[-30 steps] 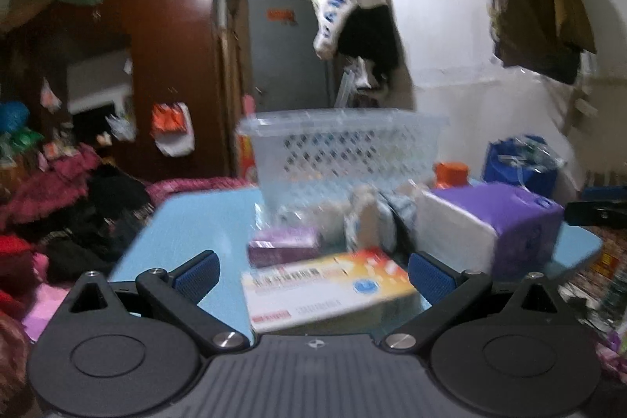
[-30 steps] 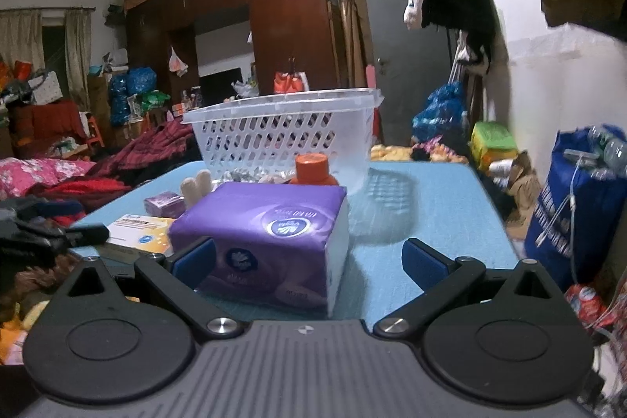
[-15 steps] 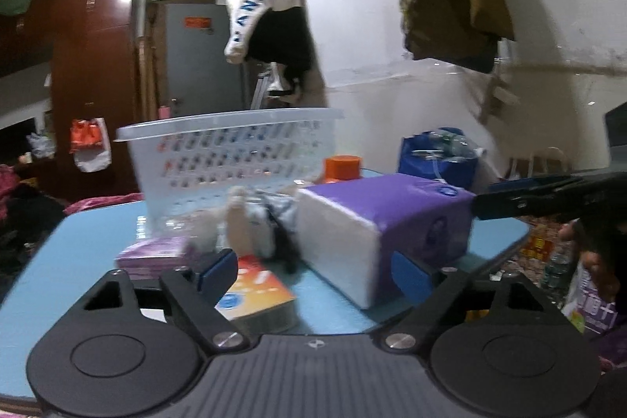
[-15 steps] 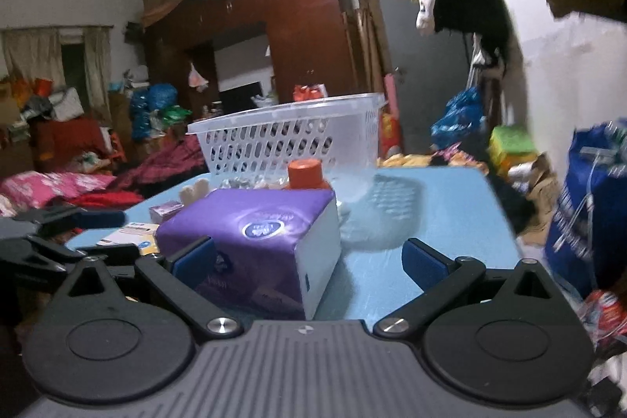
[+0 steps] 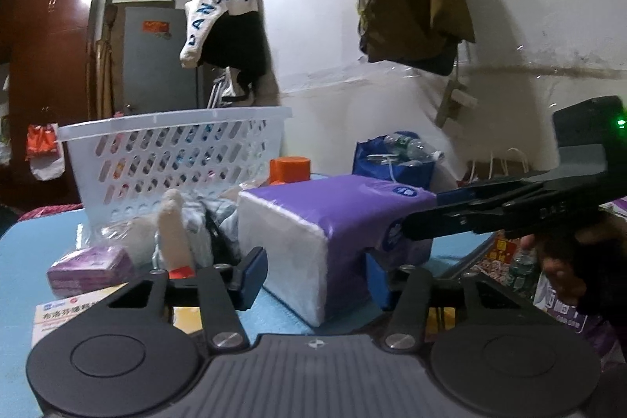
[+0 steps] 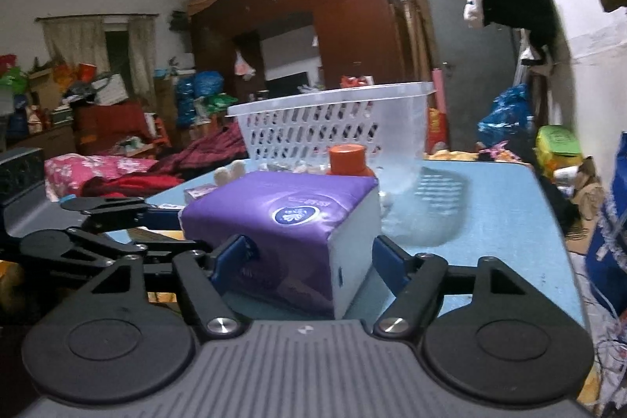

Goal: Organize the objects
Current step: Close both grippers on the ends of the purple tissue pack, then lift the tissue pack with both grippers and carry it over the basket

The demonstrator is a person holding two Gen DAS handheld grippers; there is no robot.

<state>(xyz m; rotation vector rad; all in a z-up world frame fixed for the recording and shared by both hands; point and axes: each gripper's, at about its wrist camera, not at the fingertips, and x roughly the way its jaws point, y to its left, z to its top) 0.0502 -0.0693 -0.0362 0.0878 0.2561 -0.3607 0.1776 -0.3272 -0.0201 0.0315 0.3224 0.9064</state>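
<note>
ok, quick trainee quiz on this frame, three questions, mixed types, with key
1. True or false: the white basket lies tipped on its side.
2. The bottle cap just behind the purple tissue pack is: A green, B orange, C black.
3. What sits between the fingers of both the left claw and the right claw?

Key:
1. False, it stands upright on the blue table.
2. B.
3. The purple tissue pack. Both claws straddle it, one from each end, and their jaws have just been closing. Whether the pads press on it yet cannot be told.
</note>
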